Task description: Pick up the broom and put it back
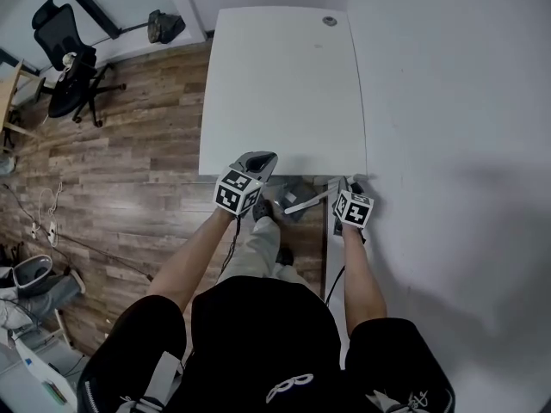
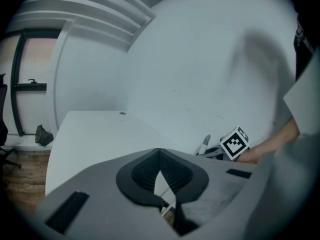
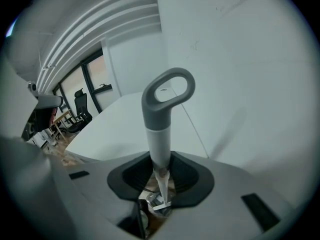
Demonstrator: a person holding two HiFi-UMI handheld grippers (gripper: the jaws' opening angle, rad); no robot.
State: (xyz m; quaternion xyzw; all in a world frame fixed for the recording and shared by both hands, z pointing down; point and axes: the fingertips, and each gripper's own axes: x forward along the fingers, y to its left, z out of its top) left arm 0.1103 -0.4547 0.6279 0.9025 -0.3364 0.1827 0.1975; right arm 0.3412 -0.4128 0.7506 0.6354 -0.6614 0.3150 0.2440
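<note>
The broom handle (image 3: 159, 134) is a white shaft ending in a grey loop (image 3: 169, 90). It stands upright between the pads of my right gripper (image 3: 161, 171), which is shut on the shaft below the loop. In the head view my right gripper (image 1: 348, 186) is at the table's near right corner, close to the wall, and the shaft (image 1: 306, 201) slants down and left beneath it. My left gripper (image 1: 256, 163) hovers at the table's near edge, shut with nothing in it. The left gripper view shows its pads (image 2: 145, 171) meeting at the tips and the broom's grey tip (image 2: 205, 143) beyond.
A white table (image 1: 284, 84) stretches ahead, its right side against a white wall (image 1: 448, 101). Wood floor lies to the left, with a black office chair (image 1: 69, 67) and a dark bag (image 1: 164, 26) at the far wall. The person's legs and shoes are below the table edge.
</note>
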